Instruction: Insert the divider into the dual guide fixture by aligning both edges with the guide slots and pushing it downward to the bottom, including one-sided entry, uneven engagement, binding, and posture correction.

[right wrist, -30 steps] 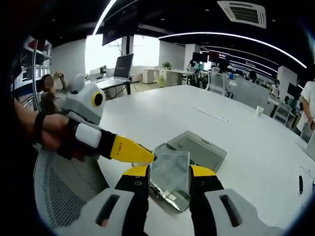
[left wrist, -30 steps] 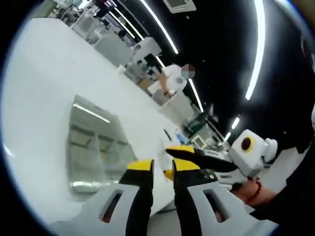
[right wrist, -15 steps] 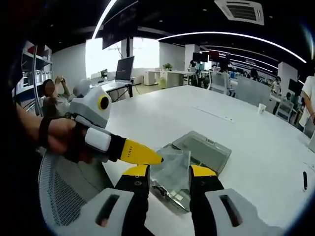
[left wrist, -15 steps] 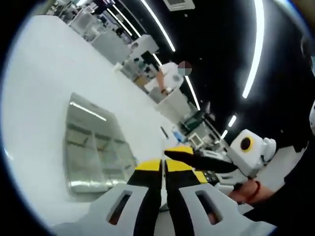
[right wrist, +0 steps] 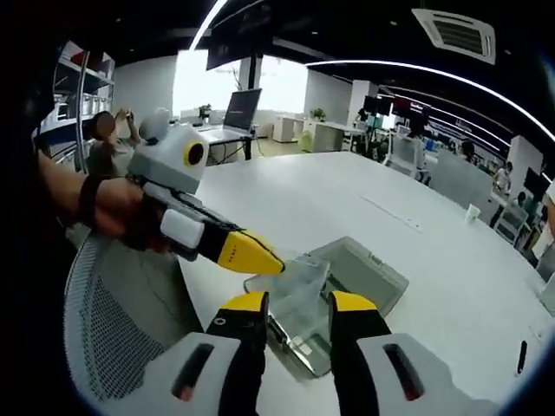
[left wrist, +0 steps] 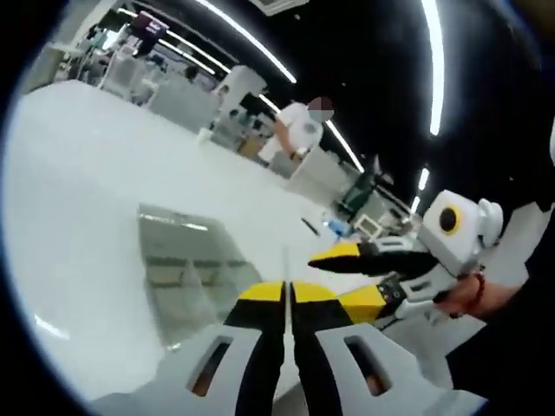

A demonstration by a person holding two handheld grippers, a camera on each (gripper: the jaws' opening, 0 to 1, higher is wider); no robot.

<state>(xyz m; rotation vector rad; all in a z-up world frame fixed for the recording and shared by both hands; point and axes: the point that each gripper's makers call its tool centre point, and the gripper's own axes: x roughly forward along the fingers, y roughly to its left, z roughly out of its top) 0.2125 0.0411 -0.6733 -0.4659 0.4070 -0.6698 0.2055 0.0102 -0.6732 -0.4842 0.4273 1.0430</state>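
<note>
Misalignment was the risk: the clear, thin plastic divider (right wrist: 299, 290) hung above the shallow grey guide fixture (right wrist: 360, 273) on the white table (right wrist: 451, 286), clamped between the right gripper (right wrist: 297, 302) tips and the left gripper (left wrist: 287, 292) tips; uneven descent might have jammed one edge.

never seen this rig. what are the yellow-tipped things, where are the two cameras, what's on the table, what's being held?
No robot here: a person holds a handheld two-jaw gripper in each hand, and a fisheye camera rides on each, looking forward along its jaws.

In the left gripper view, the left gripper rises from the bottom, jaws closed on the thin edge of the clear divider; the right gripper comes in from the right.

In the right gripper view, the right gripper has the divider between its jaws, while the left gripper reaches in and pinches the sheet's corner.

On the white table lies a clear tray, the guide fixture.
</note>
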